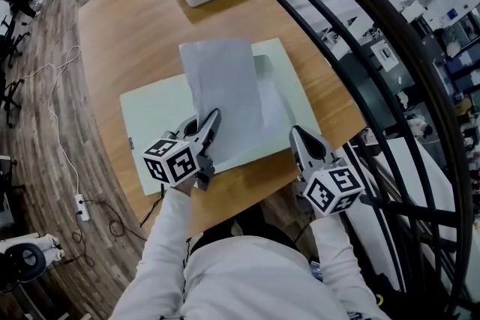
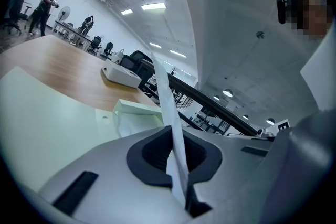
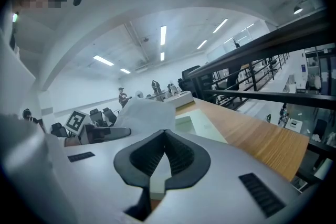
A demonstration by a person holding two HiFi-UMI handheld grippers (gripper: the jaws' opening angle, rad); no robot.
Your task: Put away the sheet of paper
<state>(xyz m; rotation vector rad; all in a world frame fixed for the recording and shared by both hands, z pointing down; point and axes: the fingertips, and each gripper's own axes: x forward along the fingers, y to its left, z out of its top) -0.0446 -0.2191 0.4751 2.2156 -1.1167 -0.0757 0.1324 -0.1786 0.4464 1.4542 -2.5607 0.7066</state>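
While one sheet of paper is clamped at its near edge by the left gripper over the single green mat on the desk, the right gripper is seen closed, empty, beside it.

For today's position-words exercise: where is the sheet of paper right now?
In the head view, the sheet of paper is mid-table, raised over the pale green mat, its near left corner clamped in the left tongs.

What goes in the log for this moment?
left gripper: shut on paper | right gripper: shut, empty | paper: partly lifted over green mat
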